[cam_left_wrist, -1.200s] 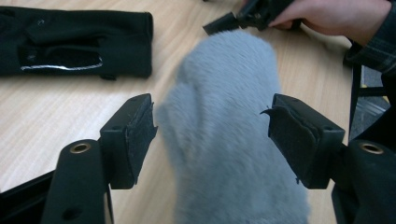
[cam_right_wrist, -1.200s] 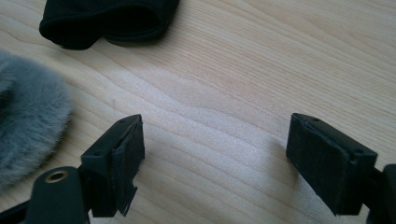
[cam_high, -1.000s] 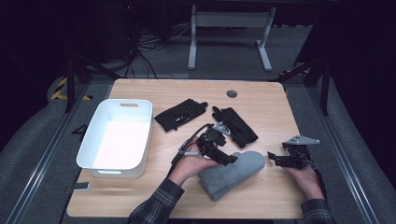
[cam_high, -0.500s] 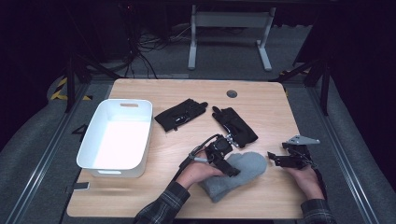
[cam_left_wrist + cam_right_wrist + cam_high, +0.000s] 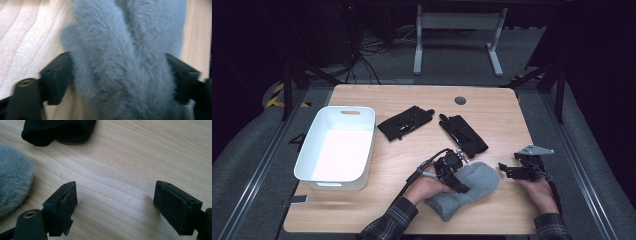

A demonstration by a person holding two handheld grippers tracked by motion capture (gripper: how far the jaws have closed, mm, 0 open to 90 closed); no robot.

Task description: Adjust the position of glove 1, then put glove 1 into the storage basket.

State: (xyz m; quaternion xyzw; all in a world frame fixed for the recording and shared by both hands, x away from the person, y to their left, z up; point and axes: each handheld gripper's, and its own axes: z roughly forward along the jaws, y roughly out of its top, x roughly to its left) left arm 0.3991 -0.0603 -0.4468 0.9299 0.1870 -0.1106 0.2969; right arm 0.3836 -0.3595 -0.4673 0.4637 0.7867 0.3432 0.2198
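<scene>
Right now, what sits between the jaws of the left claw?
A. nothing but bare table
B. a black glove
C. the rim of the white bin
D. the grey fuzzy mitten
D: in the left gripper view the grey fuzzy mitten fills the gap between both jaws of the left claw, which sits over the mitten in the high view, while the black gloves and the white bin lie apart from it.

You are working in a lab-like recording space: around the wooden table (image 5: 492,107) lie dark grey floor mats, metal rails (image 5: 254,170) along both its sides, loose cables (image 5: 372,55) beyond its far edge, and a white desk frame (image 5: 457,30) farther back.
</scene>
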